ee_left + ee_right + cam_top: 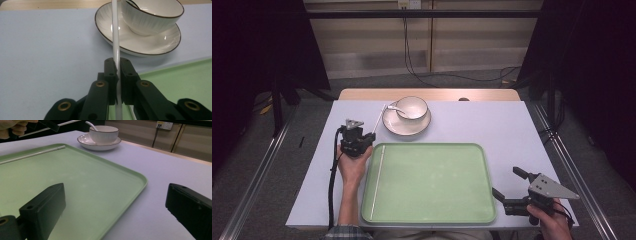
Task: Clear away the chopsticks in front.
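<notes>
The tray (pixel 432 185), pale green, lies at the near edge of the table (pixel 512 125), between the two hands. At far left the left gripper (pixel 357 137) sits just off the tray's left rim, over the bare tabletop, a hand wrapped round its body and its cable trailing back along the forearm. Its jaws are clamped on a thin white stick (pixel 115 40); in the left gripper view the stick passes up between the two pads and runs on towards the saucer (pixel 140 42), its far end crossing the saucer's rim in the picture. Whether it touches the saucer cannot be told. A second white stick (pixel 378 180) lies flat in the tray, along its left side. Beyond the tray, near the table's far edge, a bowl (pixel 412 107) stands on the saucer with a spoon (pixel 393 107) in it. At right, the right gripper (pixel 508 187) rests near the tray's near right corner, jaws spread wide with nothing between them
</notes>
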### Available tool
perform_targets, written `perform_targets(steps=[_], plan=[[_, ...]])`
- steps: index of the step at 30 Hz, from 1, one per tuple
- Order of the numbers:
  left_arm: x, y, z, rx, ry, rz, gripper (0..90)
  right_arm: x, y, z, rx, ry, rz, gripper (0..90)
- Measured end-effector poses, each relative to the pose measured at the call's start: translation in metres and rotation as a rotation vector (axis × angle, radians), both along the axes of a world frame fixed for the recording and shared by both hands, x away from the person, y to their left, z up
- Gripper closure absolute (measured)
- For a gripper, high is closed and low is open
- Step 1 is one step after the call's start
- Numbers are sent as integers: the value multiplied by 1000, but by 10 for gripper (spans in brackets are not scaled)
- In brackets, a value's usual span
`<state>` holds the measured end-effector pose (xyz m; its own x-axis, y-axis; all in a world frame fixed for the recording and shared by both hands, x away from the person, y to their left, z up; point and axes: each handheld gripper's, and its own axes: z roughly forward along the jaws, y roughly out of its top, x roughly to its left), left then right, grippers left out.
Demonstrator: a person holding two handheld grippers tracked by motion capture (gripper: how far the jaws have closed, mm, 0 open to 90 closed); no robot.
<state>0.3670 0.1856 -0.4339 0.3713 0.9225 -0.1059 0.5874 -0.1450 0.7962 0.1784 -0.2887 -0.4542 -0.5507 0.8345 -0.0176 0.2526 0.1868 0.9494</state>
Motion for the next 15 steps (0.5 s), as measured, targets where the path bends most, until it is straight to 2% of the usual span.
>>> perform_targets(steps=[4,11,13,14,15], plan=[[-8,3,5,-16,-7,11,855,0,0,0,2,-1,3,21],[-24,4,4,-44,-7,-3,854,0,0,0,4,-1,4,22],[-28,1,4,-15,-20,-11,855,0,0,0,3,-1,0,21],[-30,0,3,-15,-15,-8,855,0,0,0,3,-1,0,21],[-33,0,3,-34,-15,-10,855,0,0,0,5,1,0,21]])
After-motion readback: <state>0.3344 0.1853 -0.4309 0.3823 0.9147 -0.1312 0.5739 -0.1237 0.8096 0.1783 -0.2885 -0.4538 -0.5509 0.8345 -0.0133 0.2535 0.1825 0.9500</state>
